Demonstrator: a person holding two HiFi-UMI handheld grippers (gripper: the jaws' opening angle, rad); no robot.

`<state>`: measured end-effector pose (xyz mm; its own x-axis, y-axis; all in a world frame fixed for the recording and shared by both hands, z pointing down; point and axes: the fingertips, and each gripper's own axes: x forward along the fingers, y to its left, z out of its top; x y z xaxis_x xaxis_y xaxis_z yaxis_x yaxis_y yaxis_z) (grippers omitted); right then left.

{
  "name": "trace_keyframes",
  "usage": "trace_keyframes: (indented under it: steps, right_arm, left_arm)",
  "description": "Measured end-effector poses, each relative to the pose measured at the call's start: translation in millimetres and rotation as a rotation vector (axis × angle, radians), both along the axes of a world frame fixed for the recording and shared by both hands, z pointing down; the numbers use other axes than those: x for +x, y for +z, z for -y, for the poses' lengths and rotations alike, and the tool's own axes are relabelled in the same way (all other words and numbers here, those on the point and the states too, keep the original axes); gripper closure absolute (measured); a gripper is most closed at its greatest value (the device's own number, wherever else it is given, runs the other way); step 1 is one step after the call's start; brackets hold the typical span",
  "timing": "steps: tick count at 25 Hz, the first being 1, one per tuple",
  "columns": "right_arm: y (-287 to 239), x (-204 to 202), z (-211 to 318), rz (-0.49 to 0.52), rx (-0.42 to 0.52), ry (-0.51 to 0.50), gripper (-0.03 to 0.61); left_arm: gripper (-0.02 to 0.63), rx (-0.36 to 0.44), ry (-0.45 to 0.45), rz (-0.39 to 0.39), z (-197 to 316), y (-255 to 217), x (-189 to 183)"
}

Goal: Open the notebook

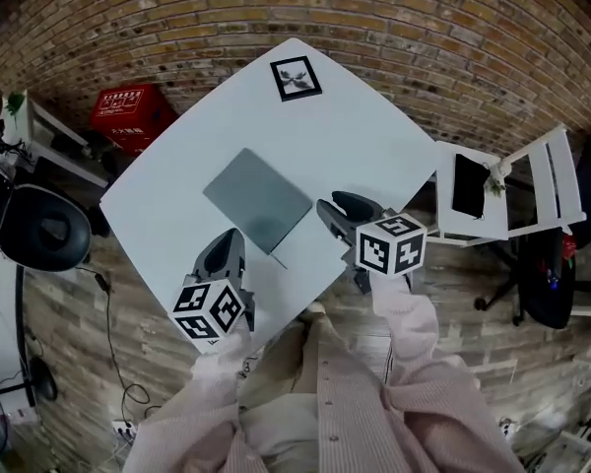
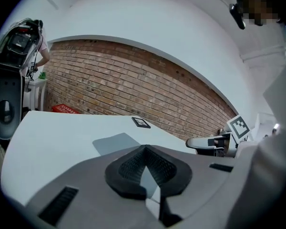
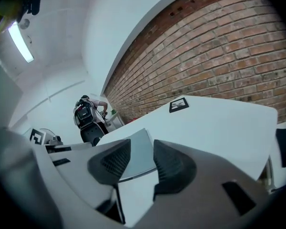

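Observation:
A closed grey notebook (image 1: 257, 199) lies flat in the middle of the white table (image 1: 177, 190). My left gripper (image 1: 227, 238) hovers just short of its near-left edge with the jaw tips touching, shut on nothing. In the left gripper view the notebook (image 2: 113, 142) lies beyond the gripper (image 2: 144, 150). My right gripper (image 1: 329, 209) is beside the notebook's right corner, open. In the right gripper view the grey cover (image 3: 139, 162) shows through the gap of that gripper (image 3: 142, 146).
A square marker card (image 1: 296, 77) lies at the table's far corner. A white folding chair (image 1: 512, 190) holding a black flat item stands to the right. A red crate (image 1: 131, 116) and a black office chair (image 1: 44, 227) are on the left.

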<state>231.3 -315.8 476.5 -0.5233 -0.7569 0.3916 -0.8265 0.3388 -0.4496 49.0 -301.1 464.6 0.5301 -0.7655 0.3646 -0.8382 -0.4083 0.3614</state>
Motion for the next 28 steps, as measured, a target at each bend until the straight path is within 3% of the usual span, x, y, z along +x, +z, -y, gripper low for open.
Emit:
trace_keyframes:
  steps: [12,28]
  right_arm:
    - [74,-26,31,-0.125,-0.189,-0.113,0.425]
    - [105,-42,30,-0.163,-0.363,-0.23,0.439]
  left_arm:
    - [0.621,-0.131,-0.006,-0.011,11,50,-1]
    - [0.621,-0.18,-0.026,-0.025,5,73,2]
